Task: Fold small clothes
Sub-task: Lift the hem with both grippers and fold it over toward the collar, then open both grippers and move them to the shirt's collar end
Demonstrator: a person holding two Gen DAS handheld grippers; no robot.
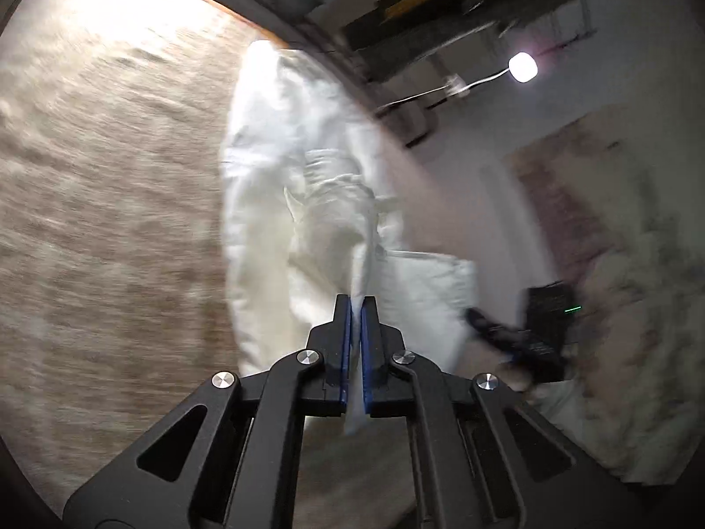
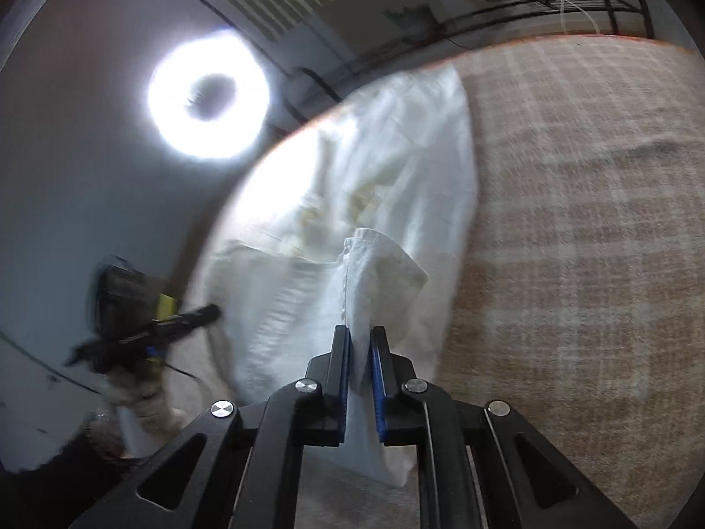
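- A white garment (image 1: 308, 185) is stretched over the beige checked cloth (image 1: 110, 198) that covers the round table; one side of it runs along the table's far rim, and its near end is raised off the cloth.
- A pinched fold at the garment's near end is clamped between the blue pads (image 1: 346, 352) of the left gripper (image 1: 356, 304); the fabric passes between the jaws and comes out again behind them.
- A stitched, hemmed corner of the garment (image 2: 352, 203) is clamped likewise in the right gripper (image 2: 360, 335), whose blue pads (image 2: 379, 379) are pressed onto the cloth from both sides.
- Beside the garment's edge, in the left wrist view, the other gripper (image 1: 520, 335) is seen blurred.
- Beyond the garment, past the table's rim, a lit ring light (image 2: 209, 94) is seen against the wall.
- In the left wrist view a small bright lamp (image 1: 522, 67) on a thin arm is seen further off, beyond the garment's rim side.
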